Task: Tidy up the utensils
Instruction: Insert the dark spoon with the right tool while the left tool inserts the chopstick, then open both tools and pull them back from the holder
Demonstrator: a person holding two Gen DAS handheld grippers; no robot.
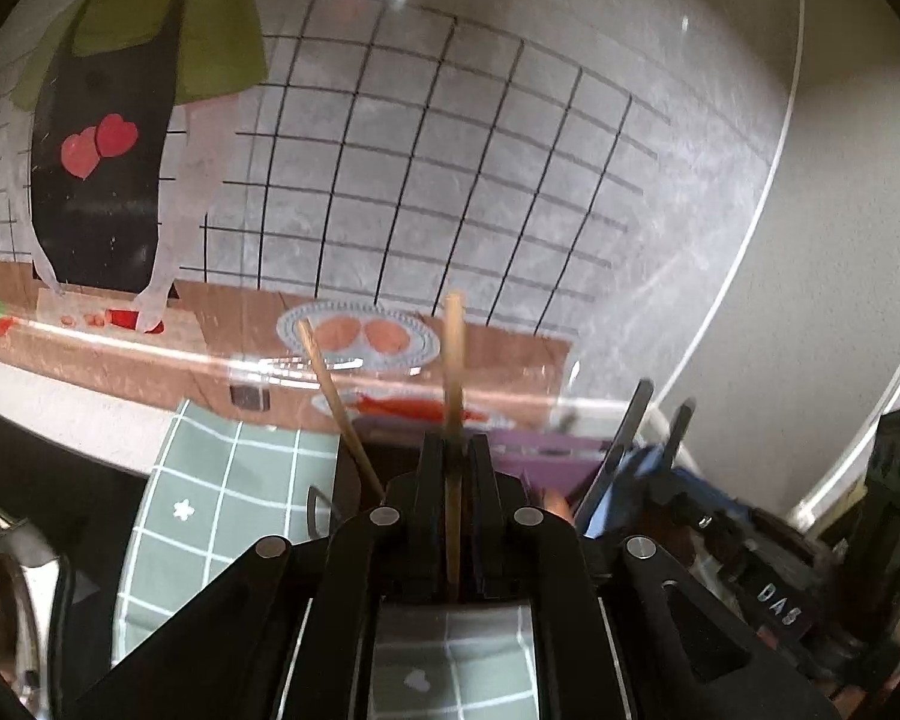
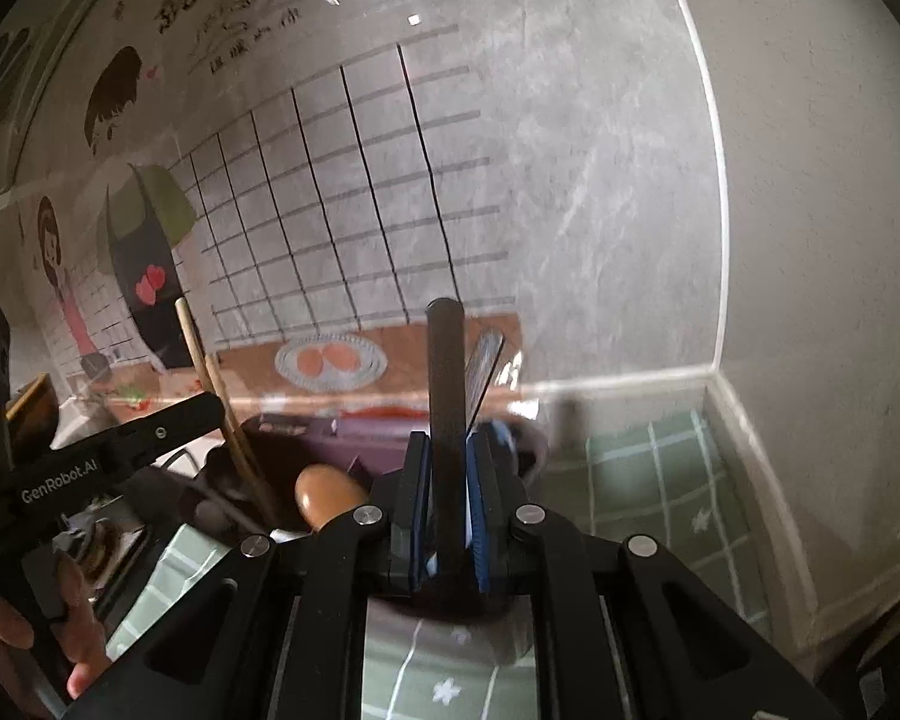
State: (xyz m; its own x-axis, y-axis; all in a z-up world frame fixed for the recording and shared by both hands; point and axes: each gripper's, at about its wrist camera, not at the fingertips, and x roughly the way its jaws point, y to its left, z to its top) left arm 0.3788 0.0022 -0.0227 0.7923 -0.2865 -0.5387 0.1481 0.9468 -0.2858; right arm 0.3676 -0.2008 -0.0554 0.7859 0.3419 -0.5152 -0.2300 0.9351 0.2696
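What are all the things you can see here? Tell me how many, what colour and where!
wooden chopstick: one, tan, upright between the left claw's fingers
second wooden chopstick: one, tan, leaning in the holder
black utensil handle: one, black, upright in the right claw
utensil holder: one, dark brown, behind both claws
wooden spoon end: one, orange-brown, in the holder
checked cloth: one, green with white lines, under the holder
kitchen cartoon panel: one, grey tiled, behind
left claw: one, black
right claw: one, black with blue pads
hand: one, lower left in the right view
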